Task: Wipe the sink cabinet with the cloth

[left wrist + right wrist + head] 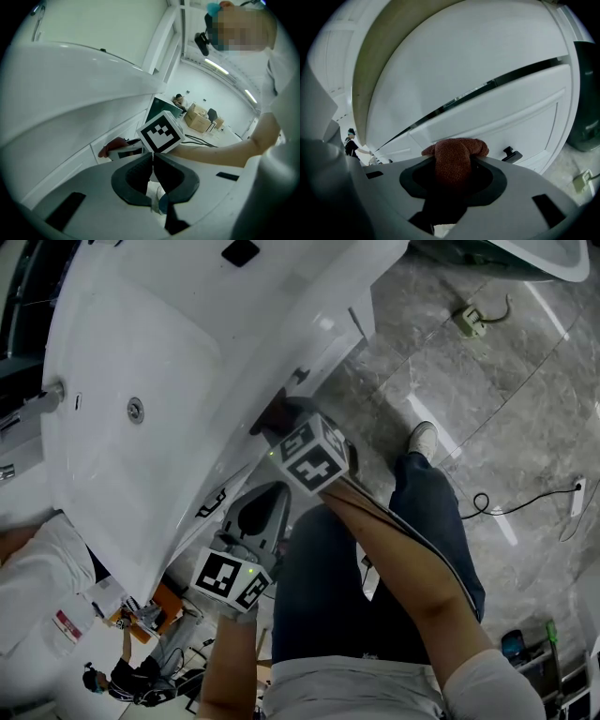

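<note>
A rust-red cloth is bunched between the jaws of my right gripper, which is shut on it. The cloth touches the white sink cabinet at a drawer front, left of a black handle. In the head view the cloth sits under the basin's edge, ahead of the right gripper. My left gripper hangs lower and nearer to me, away from the cabinet. Its jaws are closed tip to tip with nothing held. From there the cloth shows against the cabinet.
The white sink basin with drain and faucet overhangs the cabinet. On the grey marble floor lie a power strip and a black cable. A person in white stands at the left. A dark green object stands to the cabinet's right.
</note>
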### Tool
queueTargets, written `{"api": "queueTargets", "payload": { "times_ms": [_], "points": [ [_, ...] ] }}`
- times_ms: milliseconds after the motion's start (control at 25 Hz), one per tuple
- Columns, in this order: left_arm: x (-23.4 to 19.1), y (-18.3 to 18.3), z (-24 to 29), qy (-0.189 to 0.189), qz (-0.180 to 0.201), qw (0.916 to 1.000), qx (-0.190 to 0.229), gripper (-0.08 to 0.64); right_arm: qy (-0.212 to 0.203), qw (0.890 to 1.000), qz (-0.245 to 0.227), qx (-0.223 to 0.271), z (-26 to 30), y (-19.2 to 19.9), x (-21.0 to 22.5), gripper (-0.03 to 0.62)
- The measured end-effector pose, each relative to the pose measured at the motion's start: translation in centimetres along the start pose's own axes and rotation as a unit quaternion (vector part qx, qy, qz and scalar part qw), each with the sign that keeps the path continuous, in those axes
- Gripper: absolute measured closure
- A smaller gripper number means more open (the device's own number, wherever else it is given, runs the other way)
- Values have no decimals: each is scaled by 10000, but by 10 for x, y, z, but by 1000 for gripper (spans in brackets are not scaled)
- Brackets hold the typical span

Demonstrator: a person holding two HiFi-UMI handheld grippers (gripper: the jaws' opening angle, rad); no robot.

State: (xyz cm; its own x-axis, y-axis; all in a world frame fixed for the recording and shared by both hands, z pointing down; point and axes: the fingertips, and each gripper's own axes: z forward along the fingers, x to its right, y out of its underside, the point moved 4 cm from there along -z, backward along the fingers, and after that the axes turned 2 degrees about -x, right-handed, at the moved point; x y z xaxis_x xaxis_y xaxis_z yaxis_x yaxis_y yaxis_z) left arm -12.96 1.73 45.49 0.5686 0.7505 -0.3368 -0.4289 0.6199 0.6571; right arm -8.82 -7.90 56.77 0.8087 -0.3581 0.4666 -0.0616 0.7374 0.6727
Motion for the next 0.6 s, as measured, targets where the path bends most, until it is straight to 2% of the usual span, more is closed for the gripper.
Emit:
{"api": "queueTargets", "payload": {
  "times_ms": [400, 600],
  "points": [
    [6, -10, 15, 1, 13, 10000, -91, 546, -156, 9996, -240, 51, -14, -12, 10, 437],
    [11, -17, 28, 55, 14, 9999, -90, 546, -8, 9997, -157, 176, -26, -18, 36, 437]
  ]
}}
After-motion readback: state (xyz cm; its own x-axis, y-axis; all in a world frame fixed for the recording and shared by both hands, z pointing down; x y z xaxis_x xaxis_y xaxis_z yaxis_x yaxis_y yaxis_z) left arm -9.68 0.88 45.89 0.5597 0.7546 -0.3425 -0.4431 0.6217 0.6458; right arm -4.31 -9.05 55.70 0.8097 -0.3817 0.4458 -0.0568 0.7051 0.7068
